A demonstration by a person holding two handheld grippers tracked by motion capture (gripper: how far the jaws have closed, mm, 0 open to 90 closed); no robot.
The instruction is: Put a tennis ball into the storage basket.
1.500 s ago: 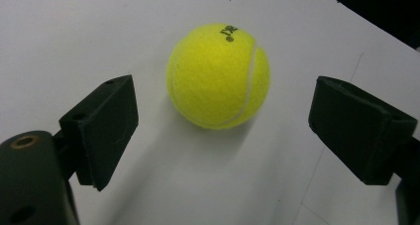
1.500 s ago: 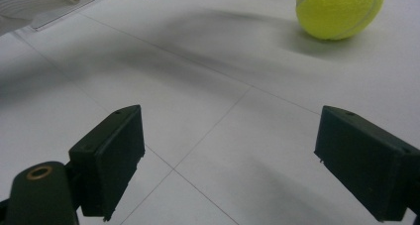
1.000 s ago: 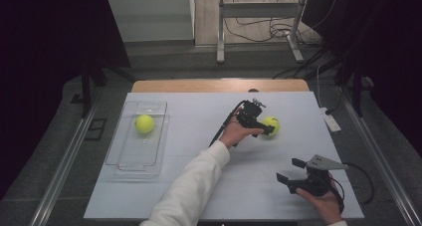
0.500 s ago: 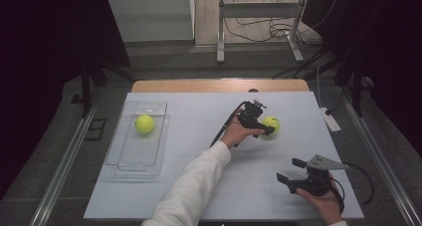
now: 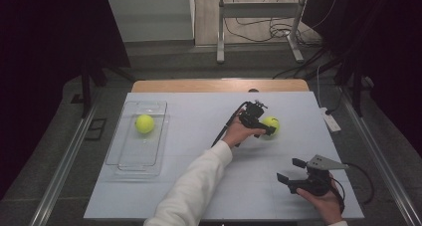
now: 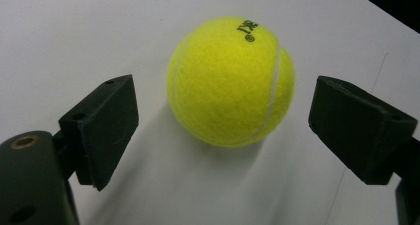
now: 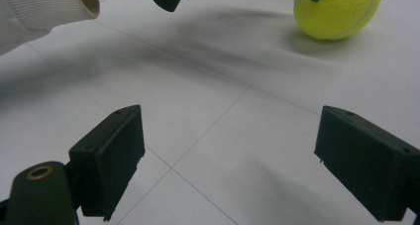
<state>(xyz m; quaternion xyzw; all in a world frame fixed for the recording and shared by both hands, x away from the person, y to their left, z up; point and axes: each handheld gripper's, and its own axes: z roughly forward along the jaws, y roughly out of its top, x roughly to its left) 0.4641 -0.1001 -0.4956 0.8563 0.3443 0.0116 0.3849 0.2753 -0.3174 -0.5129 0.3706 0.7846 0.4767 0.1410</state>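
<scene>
One tennis ball [image 6: 231,81] lies on the pale table [image 5: 199,186], between the spread jaws of the left gripper [image 6: 223,131], untouched. Judged light, springy, felt-covered; prone to rolling, so clamp across its widest part. Right gripper [image 5: 292,170] rests nearby, jaws spread, empty. Dark room.

I see a pale grey surface [image 5: 199,136]. A tennis ball [image 5: 271,126] rests on it between the open jaws of the left hand-held gripper [image 5: 263,129]. A clear tray [image 5: 124,159] lies well beyond that gripper's far side from the right hand-held gripper [image 5: 291,172].
</scene>
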